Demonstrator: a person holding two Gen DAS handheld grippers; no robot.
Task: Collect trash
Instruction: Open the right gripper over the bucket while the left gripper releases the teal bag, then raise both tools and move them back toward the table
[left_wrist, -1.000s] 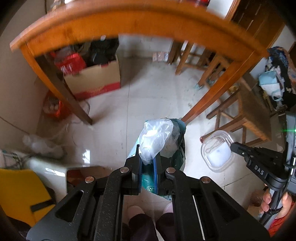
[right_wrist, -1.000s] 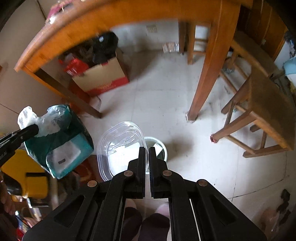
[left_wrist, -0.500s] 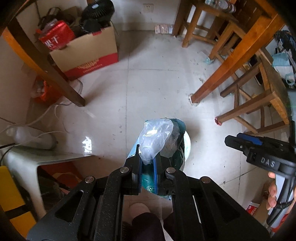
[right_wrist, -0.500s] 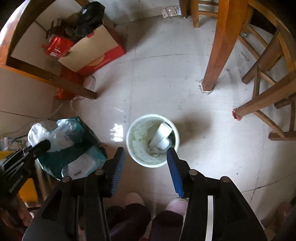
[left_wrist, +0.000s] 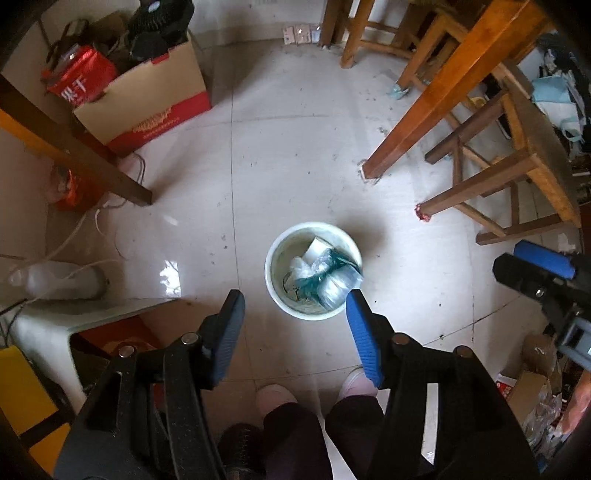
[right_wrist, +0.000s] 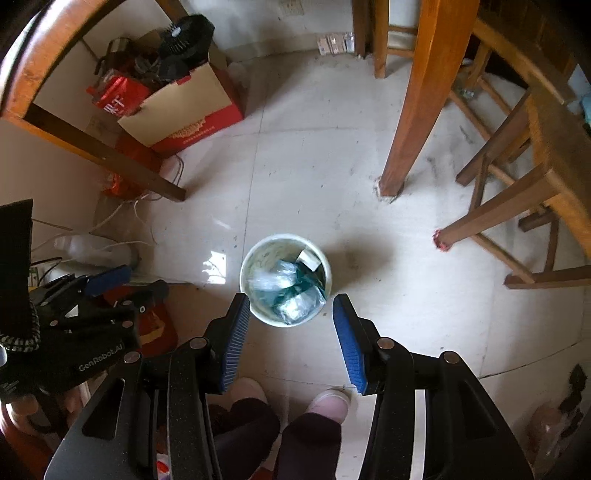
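— What are the fingers doing?
— The left gripper (left_wrist: 295, 332) points straight down, its fingers just spread apart and holding nothing. The right gripper (right_wrist: 291, 338) tilts steeply down, its fingers released too.
— And the trash?
— The teal bag (left_wrist: 325, 275) lies in the white bin (left_wrist: 275, 280) on the floor (left_wrist: 295, 155), below both, with feet (left_wrist: 275, 395) beside it.

Bare floor (left_wrist: 295, 155) around bin (left_wrist: 275, 254); table leg (left_wrist: 436, 96) rightward.
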